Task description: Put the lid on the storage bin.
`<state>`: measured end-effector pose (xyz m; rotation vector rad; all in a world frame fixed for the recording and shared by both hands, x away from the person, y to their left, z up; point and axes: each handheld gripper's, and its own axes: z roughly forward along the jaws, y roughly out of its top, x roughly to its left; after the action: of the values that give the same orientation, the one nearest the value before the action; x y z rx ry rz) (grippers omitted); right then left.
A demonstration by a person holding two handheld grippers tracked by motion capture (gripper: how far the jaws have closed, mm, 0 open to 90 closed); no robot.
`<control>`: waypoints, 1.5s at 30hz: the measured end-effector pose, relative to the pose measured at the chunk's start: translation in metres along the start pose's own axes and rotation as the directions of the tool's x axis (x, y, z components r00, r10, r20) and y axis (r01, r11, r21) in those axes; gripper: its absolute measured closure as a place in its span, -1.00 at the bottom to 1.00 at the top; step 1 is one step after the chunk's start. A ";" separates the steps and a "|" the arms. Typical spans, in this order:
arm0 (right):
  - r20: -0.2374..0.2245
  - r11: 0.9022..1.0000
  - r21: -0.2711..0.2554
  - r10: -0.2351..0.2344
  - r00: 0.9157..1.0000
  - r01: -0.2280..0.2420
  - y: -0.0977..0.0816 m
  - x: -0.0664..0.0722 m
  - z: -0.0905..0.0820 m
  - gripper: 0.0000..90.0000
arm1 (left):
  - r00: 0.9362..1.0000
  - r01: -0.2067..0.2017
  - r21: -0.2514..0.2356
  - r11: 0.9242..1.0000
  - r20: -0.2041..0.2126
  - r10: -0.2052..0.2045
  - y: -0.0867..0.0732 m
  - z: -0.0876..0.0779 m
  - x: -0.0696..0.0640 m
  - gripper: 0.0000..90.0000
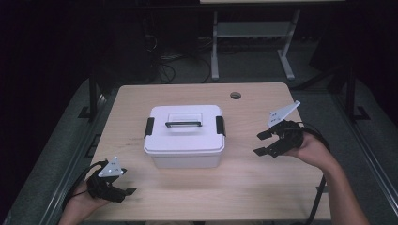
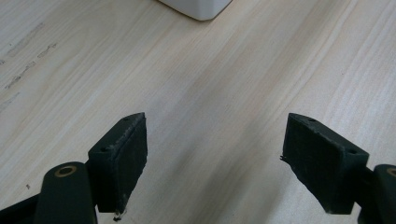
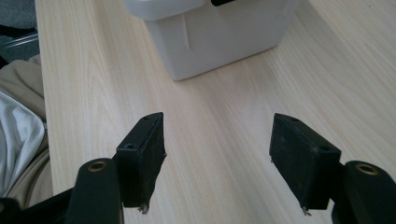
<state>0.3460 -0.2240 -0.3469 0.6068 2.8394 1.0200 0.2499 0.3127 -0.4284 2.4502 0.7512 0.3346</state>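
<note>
A white rectangular plastic storage box [image 1: 184,136] with a snap-on lid sits near the middle of the light wooden counter [image 1: 263,183]. The lid is on, with a black latch [image 1: 149,126] at the box's left end, another black latch [image 1: 220,125] at its right end, and a flat carry handle [image 1: 183,123] with a dark edge lying across the top.

The left gripper [image 1: 123,191] rests low at the counter's near edge, well apart from the box and off its near left corner, held in the person's left hand [image 1: 82,204]. Its jaws are spread wide with nothing between them; in the left gripper view the left gripper [image 2: 215,163] looks over bare wood, with one corner of the box [image 2: 198,8] at the top of the frame.

The right gripper [image 1: 261,143] is to the right of the box, near its right end but not touching it, held in the person's right hand [image 1: 312,147] with the jaws pointing toward the box. These jaws also stand apart and empty. In the right gripper view the right gripper [image 3: 217,158] faces the box's wall [image 3: 219,39], with bare counter between the pads and the box.

A small round cable hole [image 1: 235,95] lies in the counter beyond the box, toward its far right.
</note>
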 end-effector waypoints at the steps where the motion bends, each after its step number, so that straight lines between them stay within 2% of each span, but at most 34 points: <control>1: -0.001 1.000 0.001 0.004 1.000 -0.004 -0.002 0.000 0.000 -0.23 | 1.000 0.000 0.000 1.000 0.000 0.000 0.000 0.000 0.000 -0.51; 11: -0.001 1.000 0.002 0.022 1.000 -0.022 -0.014 -0.001 0.002 -0.23 | 1.000 -0.001 -0.011 1.000 0.000 0.001 -0.001 -0.001 0.001 -0.51; 23: -0.019 0.998 -0.001 0.058 0.998 -0.058 -0.031 -0.002 0.011 -0.24 | 1.000 -0.003 -0.001 1.000 0.004 0.003 -0.001 0.001 0.001 -0.51; 45: -0.034 0.996 0.001 0.084 0.996 -0.084 -0.054 0.001 0.020 -0.25 | 1.000 -0.001 0.001 1.000 0.001 0.001 -0.002 0.002 0.000 -0.51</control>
<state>0.3301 -0.2498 -0.3962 0.7215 2.8655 1.0534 0.2500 0.3130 -0.4308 2.4517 0.7498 0.3341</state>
